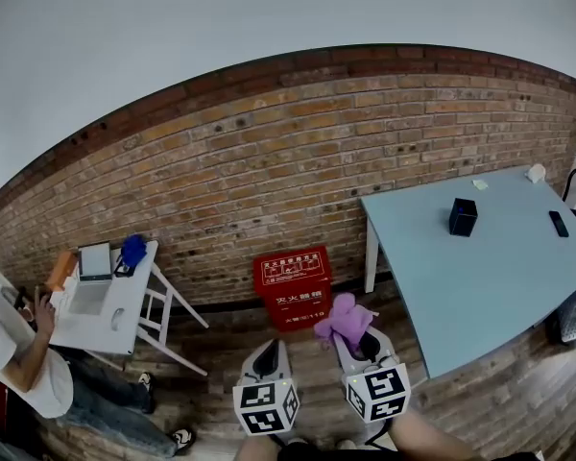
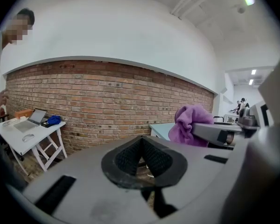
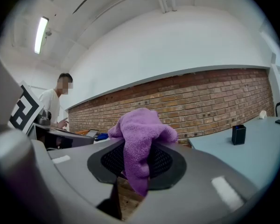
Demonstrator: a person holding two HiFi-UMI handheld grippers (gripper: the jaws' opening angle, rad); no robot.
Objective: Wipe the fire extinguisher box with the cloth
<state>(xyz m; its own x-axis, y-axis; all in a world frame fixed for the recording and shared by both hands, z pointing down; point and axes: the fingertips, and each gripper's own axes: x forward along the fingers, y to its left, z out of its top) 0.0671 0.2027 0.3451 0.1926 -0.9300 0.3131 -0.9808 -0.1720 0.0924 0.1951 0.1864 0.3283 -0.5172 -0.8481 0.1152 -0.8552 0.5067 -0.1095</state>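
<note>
A red fire extinguisher box (image 1: 293, 285) stands on the floor against the brick wall, between a white table and a pale blue table. My right gripper (image 1: 353, 332) is shut on a purple cloth (image 1: 343, 317) that bunches above its jaws, just right of and in front of the box. In the right gripper view the cloth (image 3: 141, 143) hangs down between the jaws of the right gripper (image 3: 139, 161). My left gripper (image 1: 267, 360) sits lower left of the box, its jaws closed together with nothing between them. The left gripper view shows the left gripper (image 2: 142, 157) shut and the cloth (image 2: 191, 124) to its right.
A pale blue table (image 1: 480, 277) at right holds a dark cup (image 1: 463, 217) and a remote (image 1: 559, 224). A small white table (image 1: 106, 305) at left carries a laptop (image 1: 91, 281) and a blue object (image 1: 132, 251); a person (image 1: 29, 373) sits beside it. Brick wall (image 1: 269, 181) lies ahead.
</note>
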